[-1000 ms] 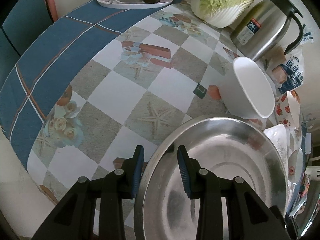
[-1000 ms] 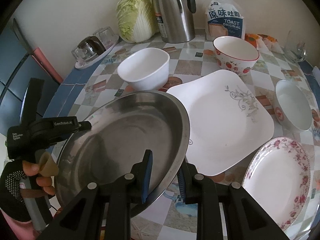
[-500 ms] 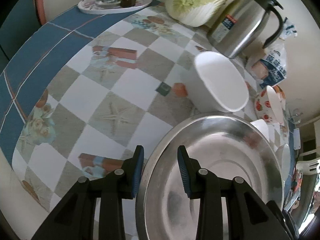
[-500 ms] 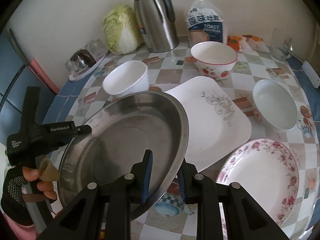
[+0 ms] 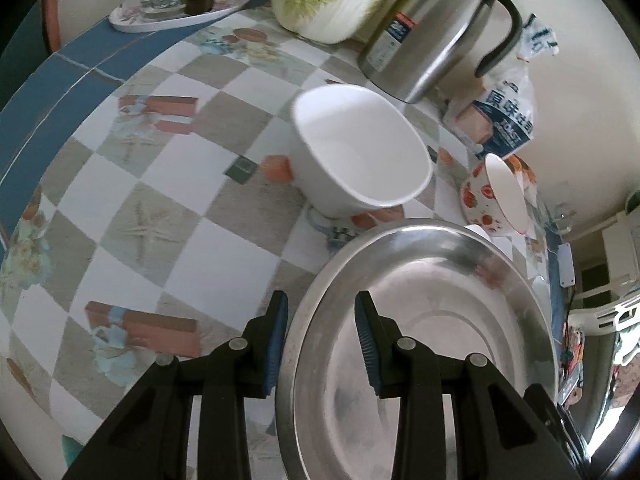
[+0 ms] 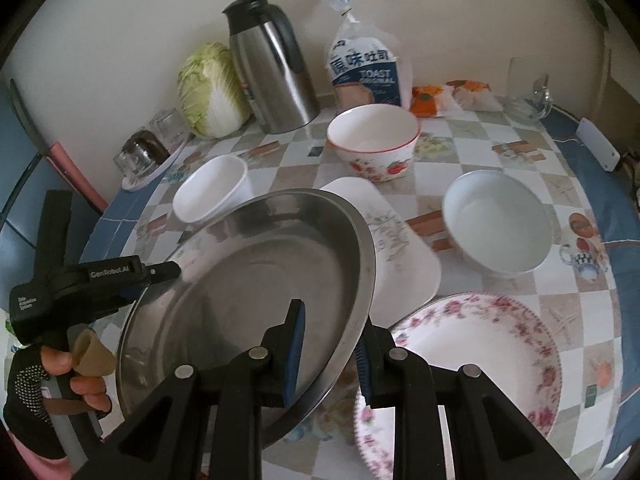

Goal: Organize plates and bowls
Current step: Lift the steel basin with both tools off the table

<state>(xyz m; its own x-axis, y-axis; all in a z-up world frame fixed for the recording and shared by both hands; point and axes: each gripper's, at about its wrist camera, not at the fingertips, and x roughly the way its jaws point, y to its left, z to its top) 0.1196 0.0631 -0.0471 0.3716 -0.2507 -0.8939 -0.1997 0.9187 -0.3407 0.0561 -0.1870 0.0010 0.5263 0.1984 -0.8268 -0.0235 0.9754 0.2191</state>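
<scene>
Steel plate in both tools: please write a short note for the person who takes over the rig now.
Left tool: shut on the steel plate, on its left rim.
Right tool: shut on its right rim. Plate is lifted and tilted above the table.
On the table: square white plate partly under it, floral plate, white bowl, strawberry bowl, pale bowl.
Done: nothing stacked.
Left: set the steel plate down, group plates and bowls.
</scene>
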